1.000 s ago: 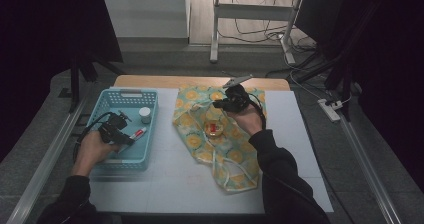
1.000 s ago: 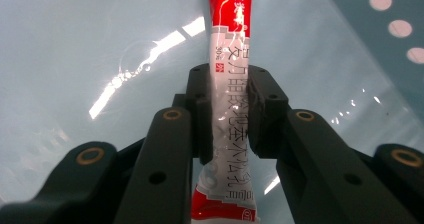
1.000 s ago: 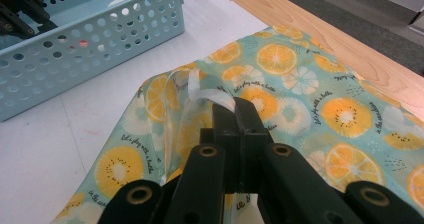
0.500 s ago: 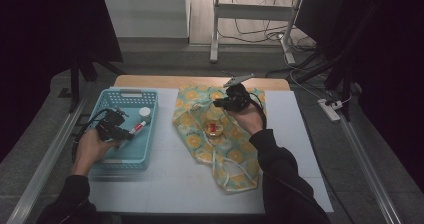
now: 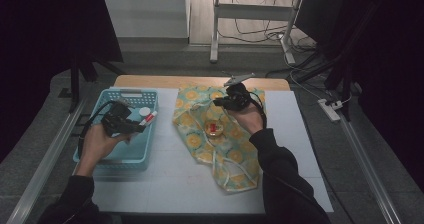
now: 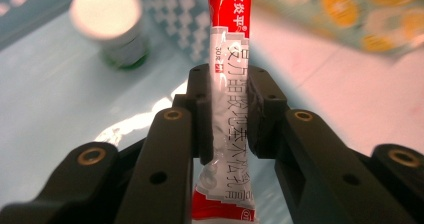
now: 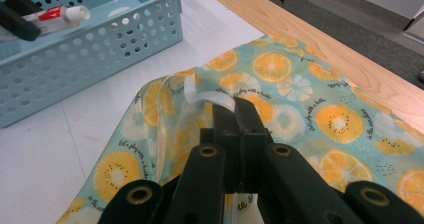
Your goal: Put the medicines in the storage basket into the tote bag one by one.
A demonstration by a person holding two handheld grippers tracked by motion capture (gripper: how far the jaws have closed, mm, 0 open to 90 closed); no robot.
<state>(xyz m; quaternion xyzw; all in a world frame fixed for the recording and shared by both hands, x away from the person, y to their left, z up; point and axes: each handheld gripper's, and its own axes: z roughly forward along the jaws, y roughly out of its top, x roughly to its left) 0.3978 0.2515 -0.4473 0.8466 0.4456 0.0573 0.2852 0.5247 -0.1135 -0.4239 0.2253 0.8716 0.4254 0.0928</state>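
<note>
The left tool (image 5: 131, 125) has risen from the blue basket (image 5: 102, 151) at the tabletop's left edge, clamped on the red-and-white ointment tube (image 6: 230, 99), likely bound for the citrus-print drawstring bag (image 5: 227, 149); the right tool (image 7: 235, 115) stays pinched on its white drawstring (image 7: 200, 95).

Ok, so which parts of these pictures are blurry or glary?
Left gripper view: the white-capped bottle and the orange-print cloth are out of focus, and glare shines off the blue basket floor. High view: dark surroundings. Right gripper view: fairly sharp.
</note>
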